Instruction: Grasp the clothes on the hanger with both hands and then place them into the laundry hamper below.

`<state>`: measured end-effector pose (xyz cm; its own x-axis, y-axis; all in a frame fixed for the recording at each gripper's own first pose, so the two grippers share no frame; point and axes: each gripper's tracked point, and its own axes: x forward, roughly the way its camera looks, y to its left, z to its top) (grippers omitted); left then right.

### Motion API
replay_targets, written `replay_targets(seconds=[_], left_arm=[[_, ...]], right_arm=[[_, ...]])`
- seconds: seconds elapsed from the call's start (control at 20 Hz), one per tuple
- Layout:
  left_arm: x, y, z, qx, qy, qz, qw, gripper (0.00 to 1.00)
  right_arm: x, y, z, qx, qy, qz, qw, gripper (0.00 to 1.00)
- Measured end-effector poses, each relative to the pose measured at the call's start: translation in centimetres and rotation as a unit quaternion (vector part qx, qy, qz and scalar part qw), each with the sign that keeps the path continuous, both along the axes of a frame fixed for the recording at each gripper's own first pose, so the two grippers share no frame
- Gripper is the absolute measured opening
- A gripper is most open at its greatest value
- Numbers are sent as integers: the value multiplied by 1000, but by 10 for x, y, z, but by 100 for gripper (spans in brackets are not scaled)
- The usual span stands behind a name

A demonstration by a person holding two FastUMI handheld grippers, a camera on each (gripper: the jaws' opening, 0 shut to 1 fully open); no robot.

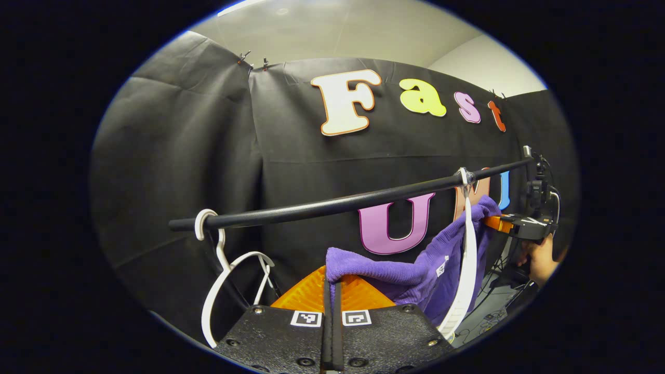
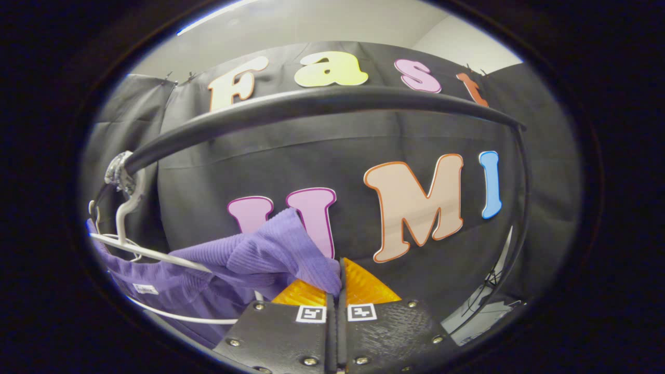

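Both of your grippers pinch the purple knitted garment (image 1: 415,270): your left gripper (image 1: 332,283) clamps one edge, your right gripper (image 2: 337,280) the other. It hangs stretched between them below the black padded rail (image 1: 332,205). Your left gripper view adds a bare white plastic hanger (image 1: 228,270) and your hand (image 1: 540,257) behind the far gripper.

Textured black tool (image 1: 332,291) housings with silver screws and small square black-and-white markers

Black rail (image 1: 332,206) carries two white hangers: bare one (image 1: 223,270), one (image 1: 465,259) bearing purple garment (image 1: 415,270).
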<state>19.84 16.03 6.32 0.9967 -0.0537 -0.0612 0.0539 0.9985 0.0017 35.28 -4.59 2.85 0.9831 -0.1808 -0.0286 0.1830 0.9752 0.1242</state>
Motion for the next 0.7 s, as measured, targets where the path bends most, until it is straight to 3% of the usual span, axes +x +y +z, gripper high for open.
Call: replay_targets(seconds=[0.45, 0.7], left_arm=[[19, -4, -62, -80, 31, -19, 996, 0], [31, -15, -91, -83, 23, -15, 996, 0]], right_arm=[[37, -21, -47, 24, 7, -30, 999, 1], [48, -23, -81, 45, 36, -32, 998, 1]])
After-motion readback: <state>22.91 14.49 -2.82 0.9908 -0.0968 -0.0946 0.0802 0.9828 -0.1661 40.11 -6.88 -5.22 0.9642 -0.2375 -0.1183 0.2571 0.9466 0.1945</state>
